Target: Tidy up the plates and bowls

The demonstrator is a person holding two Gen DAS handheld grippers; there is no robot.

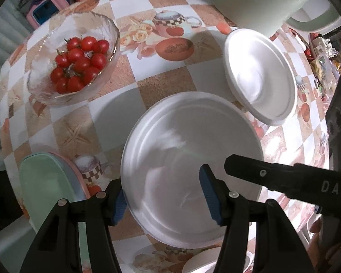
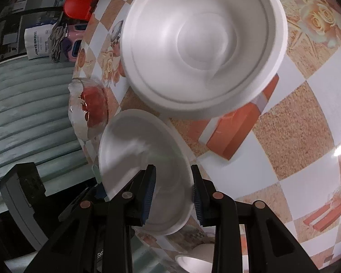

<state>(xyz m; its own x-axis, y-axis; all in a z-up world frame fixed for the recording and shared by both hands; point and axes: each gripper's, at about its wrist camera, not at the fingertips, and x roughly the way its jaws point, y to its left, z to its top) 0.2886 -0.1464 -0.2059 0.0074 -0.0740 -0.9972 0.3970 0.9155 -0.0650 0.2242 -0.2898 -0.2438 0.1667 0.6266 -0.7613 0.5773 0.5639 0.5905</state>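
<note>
Two grippers both clamp one shallow white foam plate (image 1: 188, 159), held tilted above the table. Left gripper (image 1: 164, 198) pinches its near-left rim, blue pads on either side of the edge. Right gripper (image 2: 172, 195) grips the opposite rim, one finger inside the plate, one outside; seen from the left wrist its black finger reaches in over the plate from the right. Deep white foam bowl (image 2: 202, 45) sits empty on the checkered floral tablecloth (image 2: 295, 136), just beyond the plate, apart from it. Clear glass bowl (image 1: 72, 59) farther left holds a heap of red cherry tomatoes (image 1: 79, 63). Stack of pastel plates, mint green on top (image 1: 47, 186), rests at the near-left table edge. Small white cup (image 2: 193, 262) shows partly below the grippers, contents unclear. Large white container (image 1: 257, 2) stands at the far side.
</note>
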